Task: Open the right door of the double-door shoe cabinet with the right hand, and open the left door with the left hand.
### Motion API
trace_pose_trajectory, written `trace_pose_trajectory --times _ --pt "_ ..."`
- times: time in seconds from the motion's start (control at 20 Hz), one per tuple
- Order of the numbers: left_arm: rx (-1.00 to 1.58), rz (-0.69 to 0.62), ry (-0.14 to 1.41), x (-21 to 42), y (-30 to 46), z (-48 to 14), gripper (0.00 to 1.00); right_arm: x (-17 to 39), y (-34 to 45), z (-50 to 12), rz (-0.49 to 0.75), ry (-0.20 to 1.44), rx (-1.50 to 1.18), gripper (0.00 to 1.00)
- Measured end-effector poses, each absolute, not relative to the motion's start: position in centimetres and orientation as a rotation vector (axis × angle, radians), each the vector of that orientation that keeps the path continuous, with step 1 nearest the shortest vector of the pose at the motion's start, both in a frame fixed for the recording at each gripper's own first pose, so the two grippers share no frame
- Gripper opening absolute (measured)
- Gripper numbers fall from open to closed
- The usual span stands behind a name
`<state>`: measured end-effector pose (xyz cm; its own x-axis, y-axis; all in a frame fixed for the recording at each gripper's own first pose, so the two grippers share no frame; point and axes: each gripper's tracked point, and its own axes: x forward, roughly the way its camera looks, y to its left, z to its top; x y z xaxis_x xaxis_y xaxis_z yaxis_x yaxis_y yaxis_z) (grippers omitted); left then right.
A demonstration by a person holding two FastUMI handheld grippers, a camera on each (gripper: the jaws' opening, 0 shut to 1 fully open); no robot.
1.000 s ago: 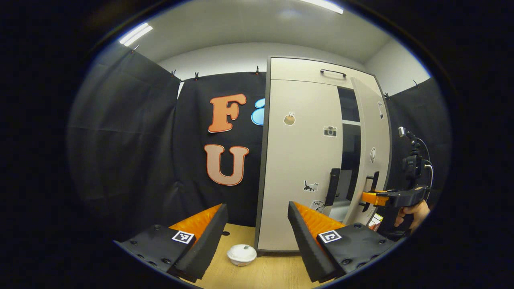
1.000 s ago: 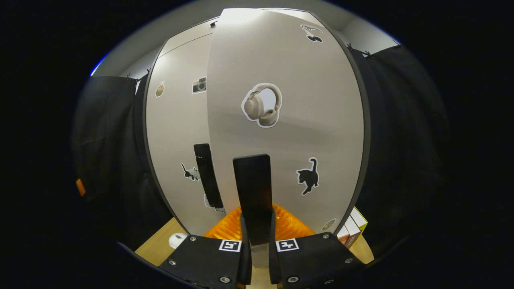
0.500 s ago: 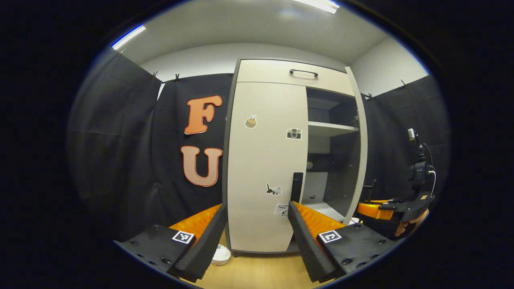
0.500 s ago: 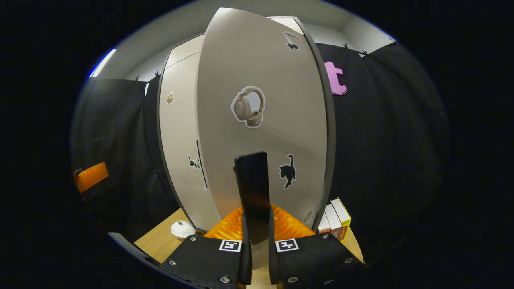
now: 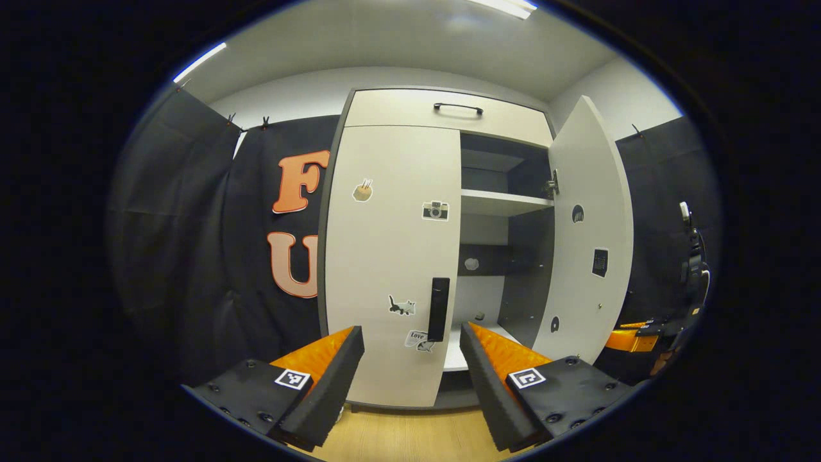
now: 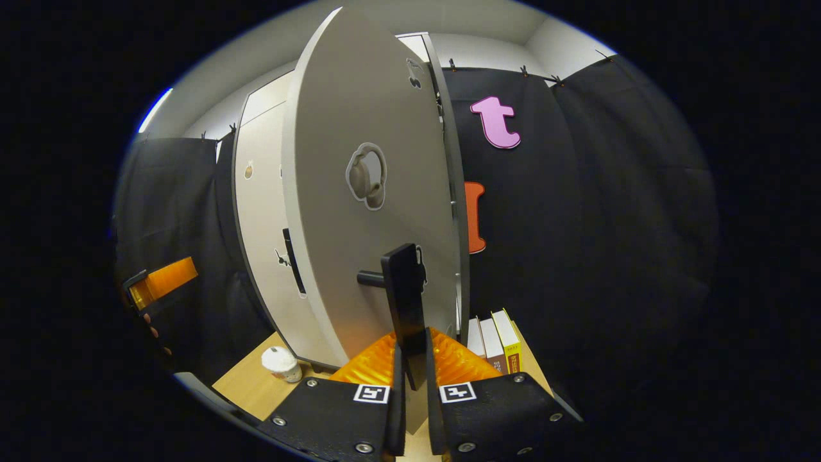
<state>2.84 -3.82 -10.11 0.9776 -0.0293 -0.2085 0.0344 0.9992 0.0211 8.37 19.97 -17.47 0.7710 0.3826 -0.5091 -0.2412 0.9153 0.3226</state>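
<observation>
Left door's handle ahead between left gripper fingers; open right door to its right; shelf inside.

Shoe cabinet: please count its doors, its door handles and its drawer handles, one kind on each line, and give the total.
Doors: 2 (left door closed, right door open)
Door handles: 2 (left door handle, right door handle)
Drawer handle: 1
Total: 5
</observation>
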Motion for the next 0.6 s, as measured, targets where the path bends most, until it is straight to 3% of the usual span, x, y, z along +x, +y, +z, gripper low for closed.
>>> trace_pose_trajectory --times 0.6 --pt "0.050 -0.068 0.206 7.2 -7.3 -11.7 0.96 9.5 16.3 -18.0 0.246 0.575 0.209 0.09"
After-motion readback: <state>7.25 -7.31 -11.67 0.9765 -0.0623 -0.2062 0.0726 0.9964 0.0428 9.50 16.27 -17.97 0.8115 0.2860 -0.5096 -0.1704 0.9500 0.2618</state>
